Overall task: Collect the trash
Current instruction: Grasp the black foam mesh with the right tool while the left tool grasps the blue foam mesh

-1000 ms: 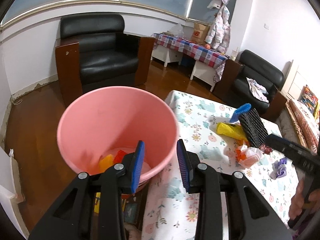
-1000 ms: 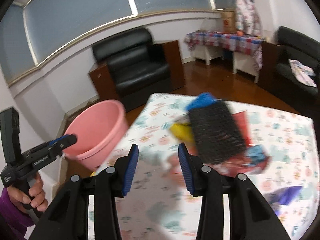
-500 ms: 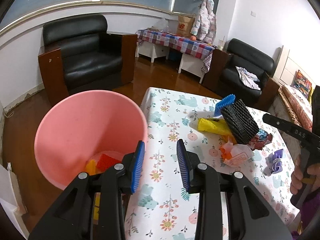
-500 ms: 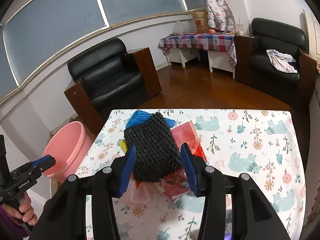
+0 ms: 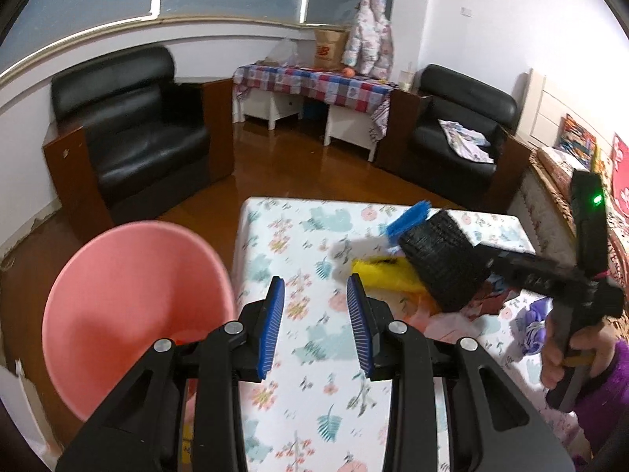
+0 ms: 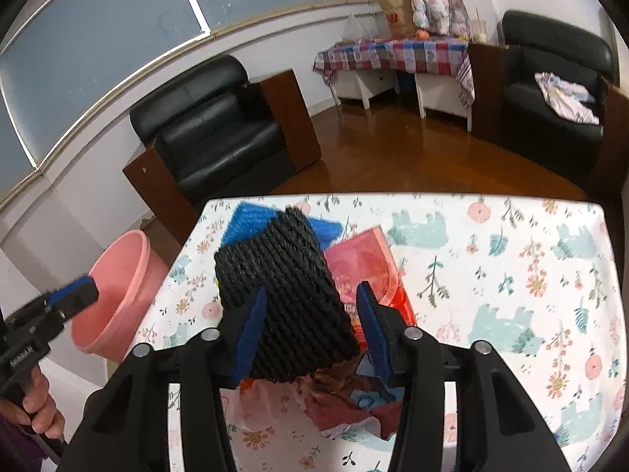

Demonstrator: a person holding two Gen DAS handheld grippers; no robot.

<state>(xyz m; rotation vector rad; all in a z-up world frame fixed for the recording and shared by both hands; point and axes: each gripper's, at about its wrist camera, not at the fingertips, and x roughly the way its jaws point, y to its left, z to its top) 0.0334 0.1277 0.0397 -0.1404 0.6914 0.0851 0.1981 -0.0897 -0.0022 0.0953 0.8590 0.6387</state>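
A black woven block (image 6: 287, 287) lies on a heap of trash on the flowered table (image 6: 511, 275). My right gripper (image 6: 312, 289) straddles it and its jaws are closing. The left pad is against the block, and a thin gap shows at the right pad. Under the block are a blue mat (image 6: 243, 224) and a red packet (image 6: 365, 263). My left gripper (image 5: 314, 295) is open and empty over the table's left part. The pink bucket (image 5: 129, 295) stands on the floor just left of it. In the left wrist view the block (image 5: 440, 263) sits over a yellow wrapper (image 5: 389, 275).
Crumpled wrappers (image 6: 342, 405) lie under my right gripper and a purple scrap (image 5: 538, 314) lies near the hand (image 5: 570, 350) holding it. Black armchairs (image 5: 145, 145) and a checked side table (image 5: 314, 82) stand beyond the table on the wooden floor.
My left gripper has moved right, from over the bucket to over the table. My right gripper has come down and forward onto the black block, which now sits between its jaws.
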